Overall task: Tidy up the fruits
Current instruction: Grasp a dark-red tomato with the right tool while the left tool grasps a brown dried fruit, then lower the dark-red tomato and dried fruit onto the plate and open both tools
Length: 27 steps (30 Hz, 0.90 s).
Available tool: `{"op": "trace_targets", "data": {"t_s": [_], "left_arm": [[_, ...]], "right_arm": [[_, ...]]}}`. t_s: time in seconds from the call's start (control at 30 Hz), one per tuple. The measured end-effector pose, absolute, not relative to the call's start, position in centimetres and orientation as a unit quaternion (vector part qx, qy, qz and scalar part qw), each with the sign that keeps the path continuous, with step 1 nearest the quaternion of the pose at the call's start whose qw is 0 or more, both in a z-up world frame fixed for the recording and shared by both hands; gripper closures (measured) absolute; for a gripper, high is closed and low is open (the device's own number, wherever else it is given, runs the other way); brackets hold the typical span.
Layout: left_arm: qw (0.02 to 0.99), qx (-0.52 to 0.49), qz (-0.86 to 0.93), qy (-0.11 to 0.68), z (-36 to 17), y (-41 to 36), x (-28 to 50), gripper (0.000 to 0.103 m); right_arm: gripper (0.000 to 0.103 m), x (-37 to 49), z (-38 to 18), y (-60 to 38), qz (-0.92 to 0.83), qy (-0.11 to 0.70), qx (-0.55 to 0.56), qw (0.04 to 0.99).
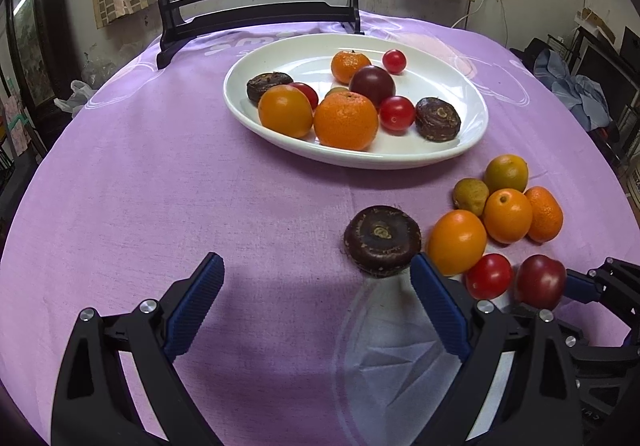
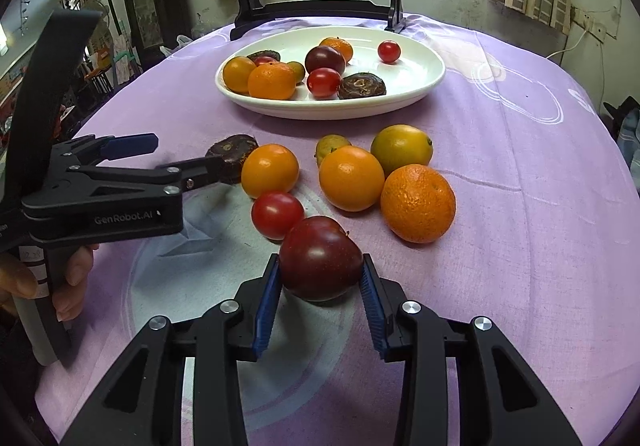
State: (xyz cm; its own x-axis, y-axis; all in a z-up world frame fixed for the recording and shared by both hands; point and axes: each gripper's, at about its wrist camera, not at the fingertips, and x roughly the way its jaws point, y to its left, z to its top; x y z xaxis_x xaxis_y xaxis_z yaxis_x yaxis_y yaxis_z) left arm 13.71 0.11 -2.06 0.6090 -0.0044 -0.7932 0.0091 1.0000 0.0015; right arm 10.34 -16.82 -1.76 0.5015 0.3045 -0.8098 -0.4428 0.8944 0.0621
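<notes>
A white oval plate [image 1: 472, 133] [image 2: 432, 79] holds several fruits: oranges, red tomatoes, a dark plum and brown water chestnuts. Loose fruits lie on the purple cloth nearer me. My left gripper [image 1: 316, 266] [image 2: 180, 153] is open, its right finger beside a brown water chestnut [image 1: 382, 240] [image 2: 234, 155]. My right gripper [image 2: 320, 278] is shut on a dark red plum [image 2: 320, 258] [image 1: 540, 280] resting on the cloth. Beside it lie a red tomatoes [image 2: 277, 214], oranges [image 2: 270, 169] [image 2: 351, 177], a rough mandarin [image 2: 418, 202] and greenish fruits [image 2: 402, 149].
The round table [image 2: 520, 173] has a purple cloth. A black wooden stand with a round painted screen [image 1: 256, 5] [image 2: 316, 1] stands behind the plate. Furniture and clutter surround the table.
</notes>
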Motion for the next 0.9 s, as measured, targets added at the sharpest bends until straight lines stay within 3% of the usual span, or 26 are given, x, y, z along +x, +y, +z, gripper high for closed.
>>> {"op": "trace_targets", "data": {"t_s": [0.4,0.53,0.67,0.83,0.9], "left_arm": [[0.905,0.052,-0.014,0.422,-2.5,-1.6,13.4,0.011],[0.897,0.034,-0.018,0.44,-3.0,-1.3,14.3,0.021],[0.891,0.011,-0.022,0.454,-3.5,-1.2,15.2,0.023],[0.894,0.021,-0.043,0.445,-3.1,-2.4,15.3,0.06],[0.895,0.029,-0.042,0.443,-3.1,-2.7,15.1,0.06]], "right_arm": [[0.063,10.1,-1.2,-16.9,0.219,0.443,-0.076,0.866],[0.063,10.0,-1.0,-16.8,0.222,0.44,-0.076,0.867],[0.063,9.9,-1.0,-16.6,0.224,0.439,-0.079,0.866],[0.063,9.8,-1.2,-16.4,0.225,0.442,-0.082,0.865],[0.063,9.9,-1.2,-16.4,0.224,0.441,-0.081,0.865]]}}
